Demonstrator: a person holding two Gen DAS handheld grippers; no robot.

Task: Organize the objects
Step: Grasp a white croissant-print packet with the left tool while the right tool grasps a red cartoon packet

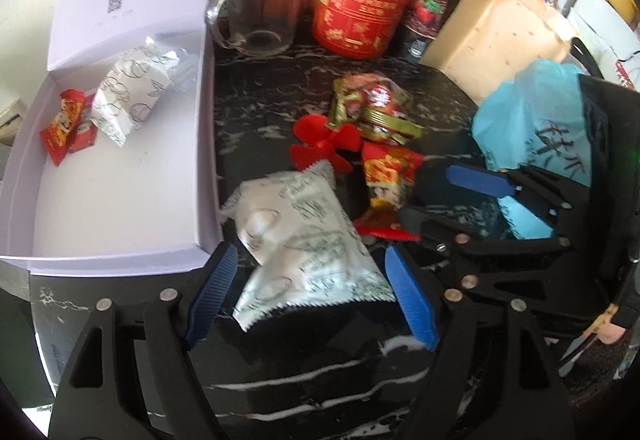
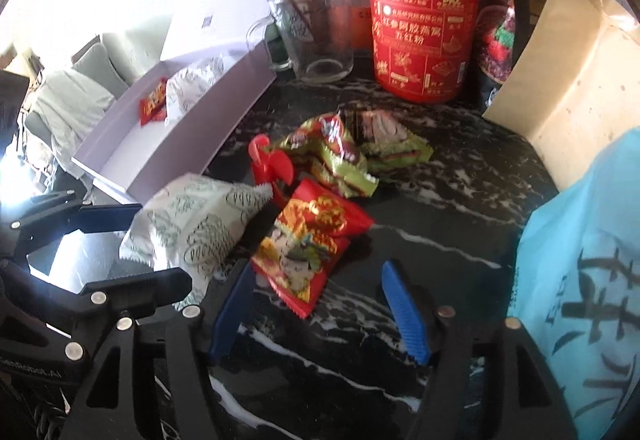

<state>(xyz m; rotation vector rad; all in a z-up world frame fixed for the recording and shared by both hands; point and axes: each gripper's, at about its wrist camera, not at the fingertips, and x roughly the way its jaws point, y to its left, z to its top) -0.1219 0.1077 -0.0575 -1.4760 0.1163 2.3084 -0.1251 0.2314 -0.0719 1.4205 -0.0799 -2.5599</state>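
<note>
A white printed snack packet (image 1: 304, 240) lies on the black marble counter (image 1: 320, 380) between the blue pads of my left gripper (image 1: 310, 254). The jaws are open and stand close to its sides. An open white box (image 1: 120, 200) sits to the left, holding a similar white packet (image 1: 128, 92) and small red packets (image 1: 64, 128). A red cartoon-print packet (image 2: 308, 240) lies just ahead of my right gripper (image 2: 316, 272), its near end between the open pads. Beyond it lie a red bow-shaped piece (image 2: 268, 160) and crumpled green-and-red packets (image 2: 344, 156).
A red canister (image 1: 364, 0), a glass mug (image 1: 260, 8) and dark bottles stand at the back. A tan paper bag (image 1: 496, 36) and a blue plastic bag (image 1: 532, 128) crowd the right side. My two grippers sit close together.
</note>
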